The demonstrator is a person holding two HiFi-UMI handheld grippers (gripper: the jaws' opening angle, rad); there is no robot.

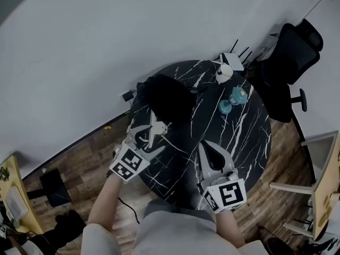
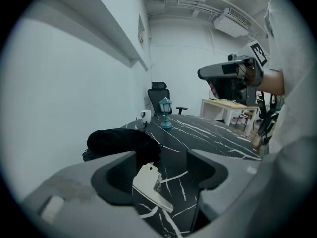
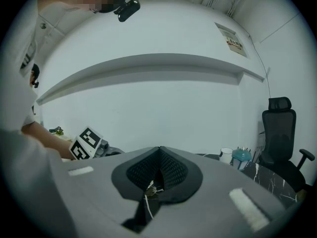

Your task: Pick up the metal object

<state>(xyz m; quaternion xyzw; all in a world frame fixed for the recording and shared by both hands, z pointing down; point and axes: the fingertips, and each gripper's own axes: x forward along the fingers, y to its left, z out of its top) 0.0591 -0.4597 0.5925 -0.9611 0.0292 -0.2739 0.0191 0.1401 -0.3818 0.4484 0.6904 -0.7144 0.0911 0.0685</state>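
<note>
right tool (image 3: 159, 157) | jaws closed together | office chair (image 3: 280, 133) beyond

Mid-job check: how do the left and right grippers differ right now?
The left gripper has its claw open; the right gripper has its claw shut. The left gripper straddles the metal object; the right gripper grips nothing visible. Both are held over the black marble table.

— Bench (image 1: 234, 137): smooth, glossy black stone look, white veins. Heap (image 1: 167, 97) at eleven o'clock?
— Matt black cloth, soft. Metal object (image 1: 157, 128): pale, dull sheen.
— Right tool (image 3: 159, 155)?
— Matt grey plastic shell, dark meshed pads (image 3: 174, 170). Floor (image 1: 79, 158): brown wood planks. Lantern (image 1: 234, 99) at one o'clock: teal, glossy.
</note>
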